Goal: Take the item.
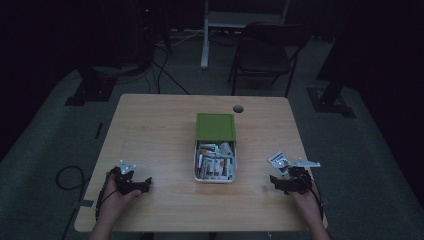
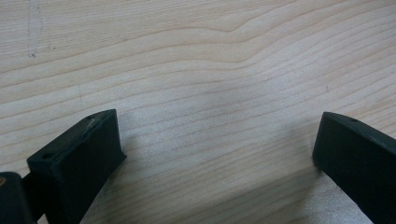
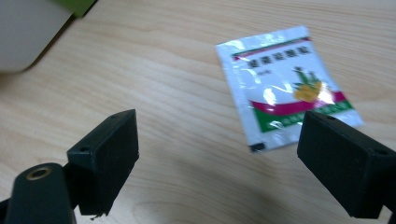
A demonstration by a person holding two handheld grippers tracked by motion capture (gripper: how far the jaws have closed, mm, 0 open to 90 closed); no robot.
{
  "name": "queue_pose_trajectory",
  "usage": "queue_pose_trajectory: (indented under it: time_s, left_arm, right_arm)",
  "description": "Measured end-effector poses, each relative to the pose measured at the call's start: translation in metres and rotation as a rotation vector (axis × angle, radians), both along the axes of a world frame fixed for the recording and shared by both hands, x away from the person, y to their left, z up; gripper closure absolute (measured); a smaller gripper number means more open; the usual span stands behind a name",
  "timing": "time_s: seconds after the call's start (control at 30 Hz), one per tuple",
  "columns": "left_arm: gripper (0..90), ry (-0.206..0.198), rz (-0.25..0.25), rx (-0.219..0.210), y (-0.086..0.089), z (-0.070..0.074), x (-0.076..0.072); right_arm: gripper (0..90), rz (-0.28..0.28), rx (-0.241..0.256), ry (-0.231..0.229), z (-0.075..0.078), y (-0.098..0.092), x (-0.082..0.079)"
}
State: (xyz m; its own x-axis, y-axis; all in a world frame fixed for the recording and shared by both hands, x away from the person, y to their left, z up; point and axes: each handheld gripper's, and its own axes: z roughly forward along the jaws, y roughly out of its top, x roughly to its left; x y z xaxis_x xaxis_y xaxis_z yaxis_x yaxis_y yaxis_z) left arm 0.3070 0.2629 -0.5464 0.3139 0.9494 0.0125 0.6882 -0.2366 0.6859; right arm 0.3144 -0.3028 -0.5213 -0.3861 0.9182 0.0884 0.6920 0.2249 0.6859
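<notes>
Black jaw blocks are rising from the bottom of both gripper views, matte and square-edged, each with a small screw hole in its face. You are holding the right gripper [image 3: 219, 154] with its jaws wide apart and nothing between them; it is hovering low over the table [image 1: 150, 130] near the right edge. Just ahead of it, a single sachet [image 3: 287, 105] is lying flat on the wood, apart from both jaws, its lower right corner passing behind the right-hand jaw. The sachet is a glossy white foil rectangle with a green and magenta band, a yellow motif and printed characters that are too blurred to read.

You are keeping the left gripper [image 2: 217, 149] with its jaws spread wide as well, over bare pale wood with a flowing grain, near the table's left front corner.

At the table's middle, an open tin [image 1: 215, 162] with rounded corners is holding many more sachets, packed upright and loosely; its green lid [image 1: 215, 126] is lying at the far end of it.

Judging by this layout, one sachet is out of the tin and the rest are waiting; whether sachets are coming out or going in cannot be told.
</notes>
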Motion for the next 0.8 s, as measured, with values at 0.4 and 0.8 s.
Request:
queue_pose_trajectory:
  time_s: [0.4,0.8]
  left_arm:
    - [1.4,0.0,-0.001,0.0,0.0,0.0,0.0]
    - [1.4,0.0,0.0,0.0,0.0,0.0,0.0]
  right_arm:
    - [13.4,0.178,0.065,-0.074,-0.002,0.023,0.0]
    - [12.6,0.34,0.07,-0.09,-0.007,0.045,0.001]
